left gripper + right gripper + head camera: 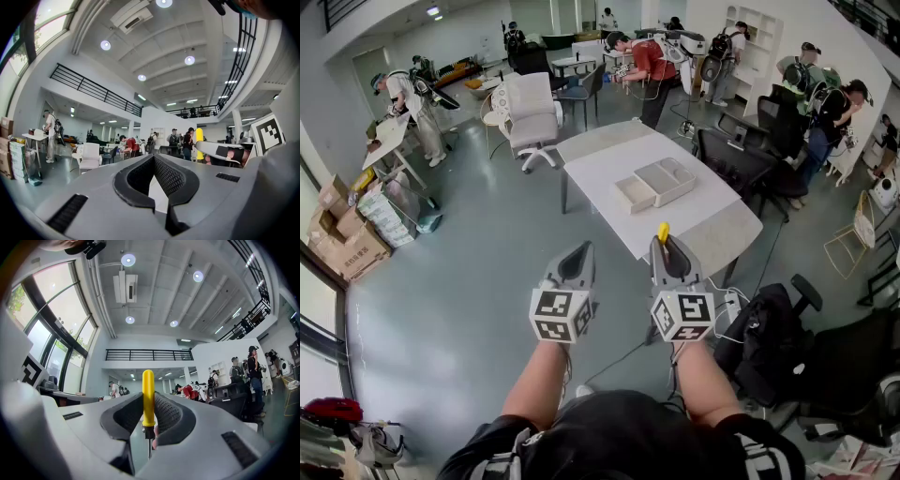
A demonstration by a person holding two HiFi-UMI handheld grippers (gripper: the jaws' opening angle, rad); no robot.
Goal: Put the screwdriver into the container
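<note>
Screwdriver [148,397] is held by the right claw [149,404]. In the right gripper view it stands upright at the centre of the frame. Its yellow handle rises above the jaw tips, and the black collar and thin metal shaft run down between the dark ribbed pads [166,416], which close on the handle from both sides.

In the head view this claw sits low and just right of centre. The yellow end pokes out past its tip, which overlaps the near edge of the white surface [600,173]. The container [656,183], pale, shallow and split into compartments, lies on that surface above the claw in the frame, well apart from the screwdriver.

The left claw [153,159] is just beside the right one, lower centre in the head view. Its jaws are drawn in narrow, their tips meeting with only a thin sliver of light lower down and nothing between them. The left gripper view catches the yellow handle at middle right.

A white chair [530,117] stands on the floor to the upper left of the surface. Cardboard boxes [342,234] are stacked at the left edge. Several people stand at other desks along the top of the frame.
</note>
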